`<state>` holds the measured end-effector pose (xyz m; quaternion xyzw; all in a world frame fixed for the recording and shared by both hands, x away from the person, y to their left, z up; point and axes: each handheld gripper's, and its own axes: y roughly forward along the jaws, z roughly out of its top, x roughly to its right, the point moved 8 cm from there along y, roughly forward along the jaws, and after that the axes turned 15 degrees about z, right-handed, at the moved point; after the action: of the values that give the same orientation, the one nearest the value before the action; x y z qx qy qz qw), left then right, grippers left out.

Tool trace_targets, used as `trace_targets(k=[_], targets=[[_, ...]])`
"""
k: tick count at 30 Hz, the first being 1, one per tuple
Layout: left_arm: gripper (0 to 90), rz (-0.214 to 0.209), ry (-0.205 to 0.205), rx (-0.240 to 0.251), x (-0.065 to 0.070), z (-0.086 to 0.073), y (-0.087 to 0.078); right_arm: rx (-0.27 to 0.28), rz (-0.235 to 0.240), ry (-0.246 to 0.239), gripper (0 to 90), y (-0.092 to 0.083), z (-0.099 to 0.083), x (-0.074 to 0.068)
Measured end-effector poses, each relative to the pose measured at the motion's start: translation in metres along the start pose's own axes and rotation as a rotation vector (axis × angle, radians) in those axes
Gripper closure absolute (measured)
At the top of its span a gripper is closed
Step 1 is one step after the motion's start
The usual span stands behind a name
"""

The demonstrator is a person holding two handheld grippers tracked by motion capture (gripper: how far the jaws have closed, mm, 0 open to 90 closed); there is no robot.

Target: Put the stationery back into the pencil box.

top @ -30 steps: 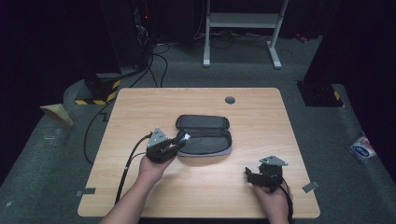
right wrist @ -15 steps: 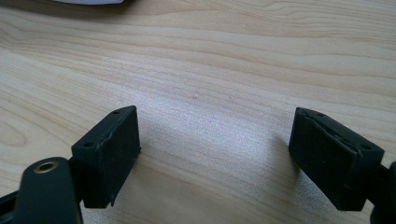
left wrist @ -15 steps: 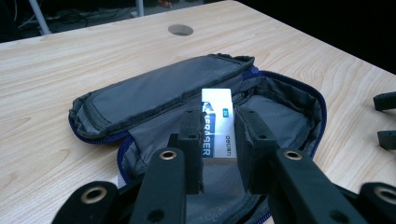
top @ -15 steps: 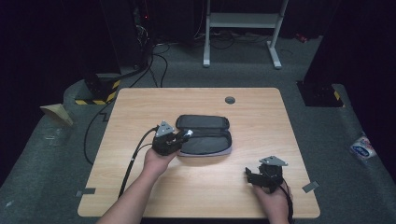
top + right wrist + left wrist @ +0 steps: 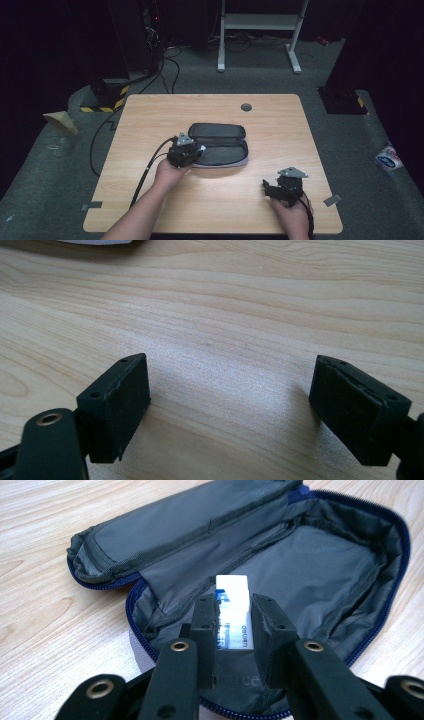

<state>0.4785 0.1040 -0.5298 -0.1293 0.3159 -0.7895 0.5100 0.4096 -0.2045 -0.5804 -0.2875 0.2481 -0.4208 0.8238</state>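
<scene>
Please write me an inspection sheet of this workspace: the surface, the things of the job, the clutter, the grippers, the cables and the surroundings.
Surface: wooden table, with a round grey grommet near the far edge.
Job's things: grey pencil case with blue zipper, lying open mid-table; white eraser with a blue printed sleeve.
Clutter: nothing seen on the table.
Grippers: left gripper shut on the eraser, held over the open case; right gripper open, nothing between its fingers, low over bare wood near the front right.
Cables: black cable runs from the left gripper off the table's front; more cables lie on the floor behind.
Surroundings: grey carpet, white stand frame, yellow-black striped base, blue-white packet on the floor.
</scene>
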Motion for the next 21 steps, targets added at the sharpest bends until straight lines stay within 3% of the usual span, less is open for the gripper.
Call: trace_targets(k=[11,14,16,21], targets=[[72.9,0.039,0.044,-0.047,0.0022,-0.0024,0.0048,0.000,0.000,0.000,16.1,0.0000,0.0000,-0.0001],[72.4,0.038,0.035,-0.050,0.0019,-0.0031,0.0043,0.000,0.001,0.000,16.2,-0.0001,-0.0001,-0.0002],[65.5,0.030,0.024,-0.038,0.0016,-0.0013,0.0023,0.000,0.001,-0.001,16.2,-0.0001,-0.0001,-0.0002],[58.4,0.023,-0.002,0.000,-0.0020,0.0048,-0.0034,0.000,0.001,-0.001,16.2,-0.0001,-0.0001,-0.0001]])
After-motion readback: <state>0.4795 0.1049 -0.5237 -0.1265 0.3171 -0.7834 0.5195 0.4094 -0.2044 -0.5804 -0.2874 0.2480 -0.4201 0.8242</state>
